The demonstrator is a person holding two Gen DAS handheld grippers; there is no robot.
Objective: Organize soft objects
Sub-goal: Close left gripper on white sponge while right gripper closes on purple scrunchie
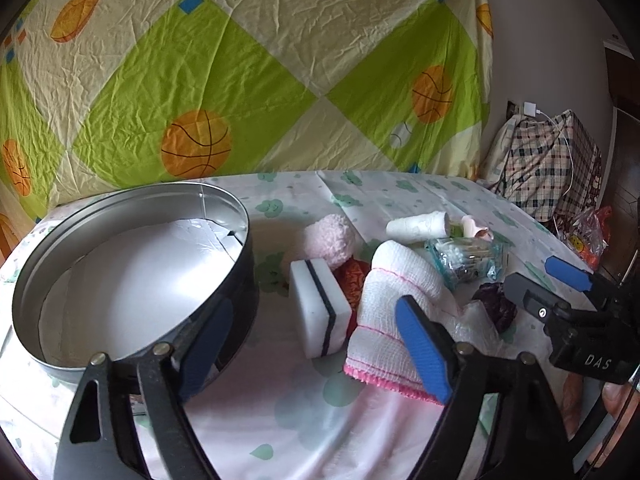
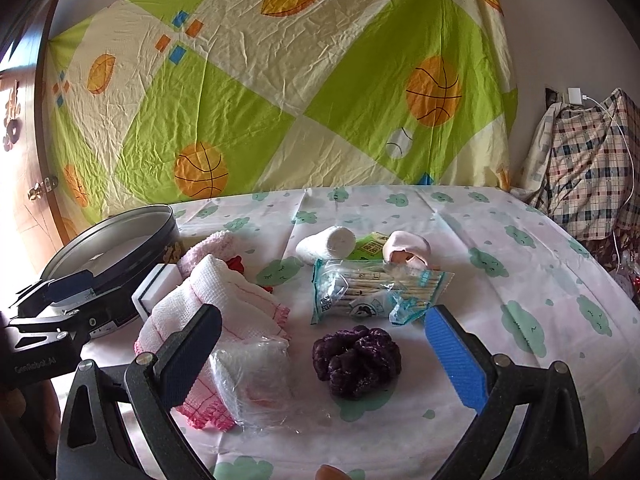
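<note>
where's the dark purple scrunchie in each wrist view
Left wrist view: the dark purple ruffled scrunchie lies at right of centre, partly hidden behind the white gauze cloth with pink edging.
Right wrist view: it lies low at centre, between the open fingers.
Shared landmark: the clear packet of cotton swabs just beyond it.

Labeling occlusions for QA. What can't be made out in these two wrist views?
- Red item: left wrist view, mostly hidden by sponge and white cloth; identity unclear.
- Tin: right wrist view, near wall blocked by left gripper.
- Clear bag contents: right wrist view, blurred by plastic.
</note>
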